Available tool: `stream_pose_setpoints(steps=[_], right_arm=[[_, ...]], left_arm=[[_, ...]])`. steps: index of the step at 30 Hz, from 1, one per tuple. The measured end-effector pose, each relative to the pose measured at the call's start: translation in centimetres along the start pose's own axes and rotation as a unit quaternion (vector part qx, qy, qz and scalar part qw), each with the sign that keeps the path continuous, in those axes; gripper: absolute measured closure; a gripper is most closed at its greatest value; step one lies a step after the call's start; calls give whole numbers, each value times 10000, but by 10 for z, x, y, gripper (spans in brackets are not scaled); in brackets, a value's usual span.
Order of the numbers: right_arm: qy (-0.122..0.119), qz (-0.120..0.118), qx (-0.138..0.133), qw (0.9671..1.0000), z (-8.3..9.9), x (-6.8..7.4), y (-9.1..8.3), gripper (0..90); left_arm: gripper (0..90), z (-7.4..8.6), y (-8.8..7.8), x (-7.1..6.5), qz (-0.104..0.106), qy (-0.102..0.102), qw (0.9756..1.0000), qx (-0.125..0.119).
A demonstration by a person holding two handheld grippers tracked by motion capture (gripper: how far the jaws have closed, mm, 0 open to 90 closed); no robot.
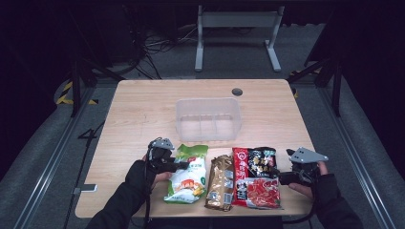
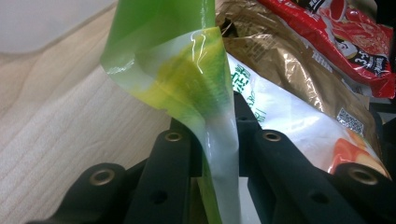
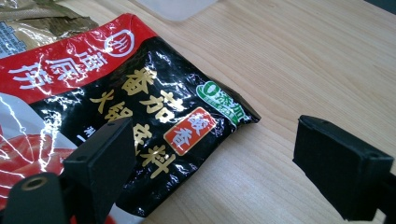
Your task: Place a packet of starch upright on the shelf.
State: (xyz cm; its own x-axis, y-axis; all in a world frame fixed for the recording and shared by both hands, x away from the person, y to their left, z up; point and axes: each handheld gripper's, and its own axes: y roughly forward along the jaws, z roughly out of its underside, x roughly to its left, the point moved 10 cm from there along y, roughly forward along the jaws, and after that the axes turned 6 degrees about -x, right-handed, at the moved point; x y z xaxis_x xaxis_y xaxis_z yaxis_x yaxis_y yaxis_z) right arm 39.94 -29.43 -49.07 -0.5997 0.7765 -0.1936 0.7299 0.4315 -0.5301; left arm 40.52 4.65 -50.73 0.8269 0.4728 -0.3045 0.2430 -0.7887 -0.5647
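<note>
The step in hand looks like the pick-up of the green bag: the left gripper is clamped on its edge film, nearest the person, left of the gold bag. Right of the gold bag lies the red bag, with the right gripper spread wide around its corner, touching nothing. Next, I judge, comes a lift to the bin, beyond the bags.

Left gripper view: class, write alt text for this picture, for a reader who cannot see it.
The left tool has its two black jaws clamped on the edge of a green and white food pouch, lifting it off a light wooden table. Behind the pouch lie a gold packet and a red packet.
</note>
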Motion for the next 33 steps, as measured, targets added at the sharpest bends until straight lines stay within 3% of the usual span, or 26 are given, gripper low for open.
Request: stream_pose_setpoints(steps=[3, 4, 6, 7, 9, 12, 14, 15, 17, 23, 29, 33], right_arm=[[-28, -6, -7, 10000, 0, 0, -1, 133], [-25, -10, -15, 10000, -1, 0, -1, 134], [-10, 1, -17, 10000, 0, 0, -1, 134], [-10, 1, -17, 10000, 0, 0, -1, 134], [11, 10, -18, 10000, 0, -1, -2, 134], [14, 53, 29, 10000, 1, -2, -1, 154], [4, 57, 37, 10000, 1, -2, -1, 151], [4, 57, 37, 10000, 1, -2, -1, 151], [23, 57, 41, 10000, 1, -3, 0, 145], [79, 51, 8, 10000, 1, -3, 1, 140], [126, 54, -39, 9999, 1, -5, 0, 137], [126, 53, 11, 9999, 3, -4, 1, 137]], left_arm=[[841, -4, -6, -2, -100, 60, 9998, -146], [848, -11, -19, -7, -241, 181, 9986, -428], [852, -18, -30, -12, -355, 385, 9967, -626], [853, -18, -30, -12, -355, 385, 9967, -626], [853, -24, -43, -17, -657, 636, 9930, -746], [857, -32, -57, -21, -898, 806, 9878, -987], [858, -40, -66, -21, -1110, 866, 9825, -1218], [859, -40, -66, -21, -1110, 866, 9825, -1218], [859, -49, -74, -21, -1215, 903, 9782, -1421], [859, -64, -81, -23, -1308, 1009, 9729, -1617], [859, -76, -89, -19, -1371, 964, 9683, -1851], [859, -88, -97, -20, -1395, 984, 9630, -2086]])
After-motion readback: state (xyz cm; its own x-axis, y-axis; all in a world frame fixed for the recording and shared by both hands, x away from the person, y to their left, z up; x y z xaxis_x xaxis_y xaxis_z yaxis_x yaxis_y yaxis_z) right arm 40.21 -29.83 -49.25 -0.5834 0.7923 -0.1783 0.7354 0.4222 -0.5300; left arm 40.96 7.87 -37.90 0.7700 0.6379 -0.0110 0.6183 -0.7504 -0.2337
